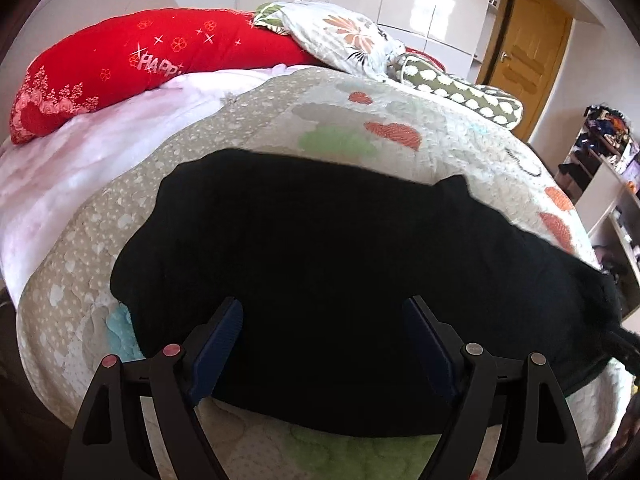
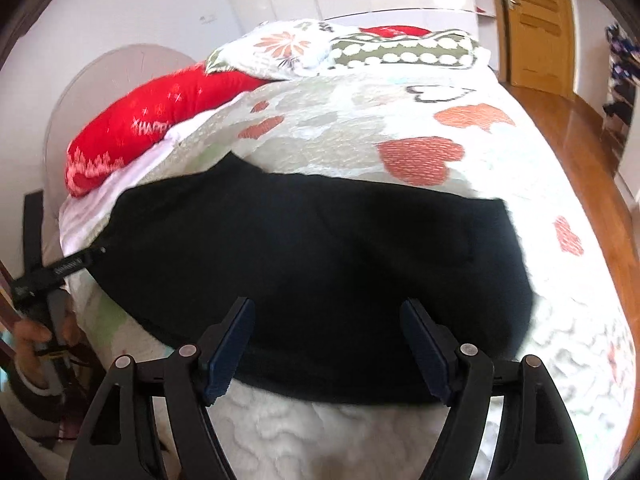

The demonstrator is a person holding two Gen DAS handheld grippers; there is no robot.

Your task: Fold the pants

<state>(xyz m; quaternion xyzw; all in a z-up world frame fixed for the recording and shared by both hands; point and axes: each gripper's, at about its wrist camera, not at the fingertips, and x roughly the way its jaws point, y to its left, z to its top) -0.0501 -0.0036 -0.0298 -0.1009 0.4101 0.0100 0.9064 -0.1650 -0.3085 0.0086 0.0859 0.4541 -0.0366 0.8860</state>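
Black pants (image 1: 320, 264) lie spread flat on the quilted bed cover (image 1: 360, 128), folded into a wide dark slab. In the right wrist view the pants (image 2: 320, 256) fill the middle of the bed. My left gripper (image 1: 322, 312) is open and empty, its blue pads just above the near edge of the pants. My right gripper (image 2: 328, 312) is open and empty, also over the near edge of the pants. The left gripper's body and the hand holding it (image 2: 44, 304) show at the left edge of the right wrist view.
A red pillow (image 1: 132, 68), a floral pillow (image 1: 340, 36) and a green dotted pillow (image 1: 468, 96) lie at the head of the bed. A wooden door (image 1: 524, 56) and cluttered shelves (image 1: 604, 148) stand on the right. Wooden floor (image 2: 576, 136) runs beside the bed.
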